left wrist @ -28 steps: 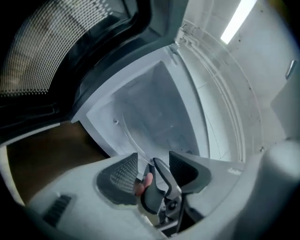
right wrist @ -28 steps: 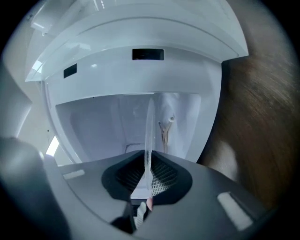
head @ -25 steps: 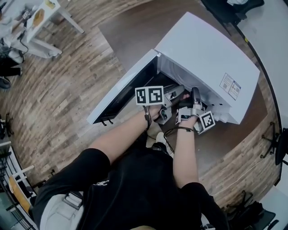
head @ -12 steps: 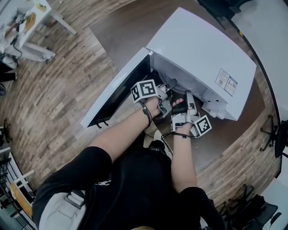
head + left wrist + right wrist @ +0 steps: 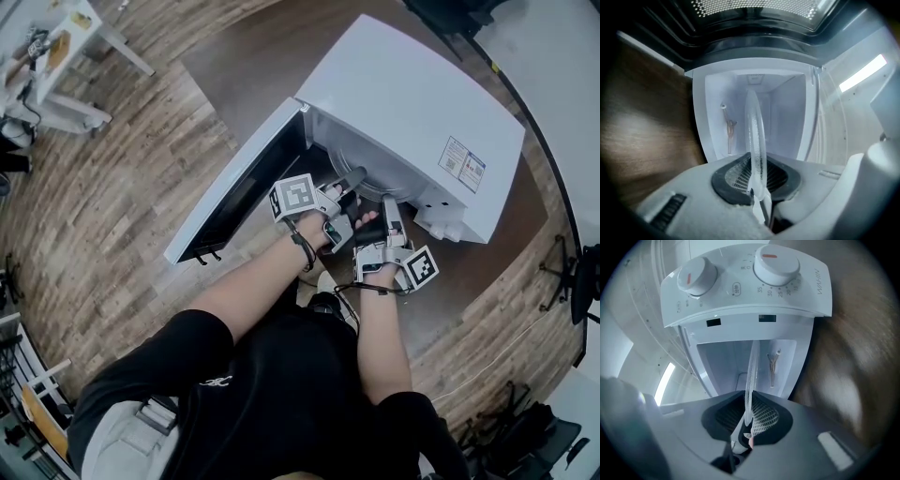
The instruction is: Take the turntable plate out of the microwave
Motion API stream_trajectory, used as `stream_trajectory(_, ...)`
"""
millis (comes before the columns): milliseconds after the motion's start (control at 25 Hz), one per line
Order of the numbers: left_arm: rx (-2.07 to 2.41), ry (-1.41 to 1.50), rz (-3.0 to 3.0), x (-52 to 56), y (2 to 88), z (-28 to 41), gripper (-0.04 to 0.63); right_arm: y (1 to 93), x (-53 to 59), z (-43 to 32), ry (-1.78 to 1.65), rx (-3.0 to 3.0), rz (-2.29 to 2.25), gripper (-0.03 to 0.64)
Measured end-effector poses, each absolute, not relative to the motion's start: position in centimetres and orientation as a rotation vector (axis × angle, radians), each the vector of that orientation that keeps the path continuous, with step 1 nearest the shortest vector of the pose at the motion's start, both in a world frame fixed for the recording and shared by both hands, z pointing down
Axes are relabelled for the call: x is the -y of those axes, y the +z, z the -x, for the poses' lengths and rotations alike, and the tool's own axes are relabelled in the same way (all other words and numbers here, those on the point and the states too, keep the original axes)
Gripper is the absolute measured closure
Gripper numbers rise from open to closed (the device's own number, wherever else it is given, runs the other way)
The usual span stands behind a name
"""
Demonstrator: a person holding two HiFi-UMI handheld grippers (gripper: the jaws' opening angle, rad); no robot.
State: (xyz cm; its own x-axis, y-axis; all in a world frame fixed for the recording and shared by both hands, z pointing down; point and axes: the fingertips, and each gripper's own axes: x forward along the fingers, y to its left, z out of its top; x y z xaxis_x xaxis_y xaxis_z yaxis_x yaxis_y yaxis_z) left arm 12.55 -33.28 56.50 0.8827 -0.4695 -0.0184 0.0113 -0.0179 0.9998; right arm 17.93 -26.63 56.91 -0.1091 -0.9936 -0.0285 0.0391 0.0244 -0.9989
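Note:
The white microwave (image 5: 412,103) lies on a dark table with its door (image 5: 239,187) swung open to the left. The clear glass turntable plate (image 5: 361,157) shows at the cavity mouth. My left gripper (image 5: 349,186) holds the plate's near rim; its jaws have just been closing, and the plate (image 5: 754,136) stands edge-on between the pads. My right gripper (image 5: 386,208) grips the same rim beside it, its jaws closed a little further on the glass (image 5: 750,380). In the gripper views the left gripper (image 5: 757,187) and the right gripper (image 5: 746,423) both pinch the plate.
The control panel with two knobs (image 5: 776,261) sits next to the cavity. The brown table (image 5: 253,56) ends near the microwave's door, with wood floor (image 5: 112,187) beyond. A white side table (image 5: 66,56) stands far left. Chair bases (image 5: 577,300) stand at the right.
My left gripper has rolled and reached in to the plate's rim. The right gripper has risen slightly with the plate's edge, staying at the cavity mouth.

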Motion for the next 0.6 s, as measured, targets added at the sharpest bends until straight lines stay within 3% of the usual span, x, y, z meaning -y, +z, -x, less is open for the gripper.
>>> stream_trajectory(480,0.383,-0.452,-1.506,30.0,55.6,-10.7,0.558,55.6,23.8,-16.2,-1.376,-1.379,1.157,0.554)
stream_trajectory(600,0.381,-0.471,-1.52,29.2,55.0,-10.1,0.558,54.8,22.8,-15.9,-1.383,-1.485,1.205,0.485)
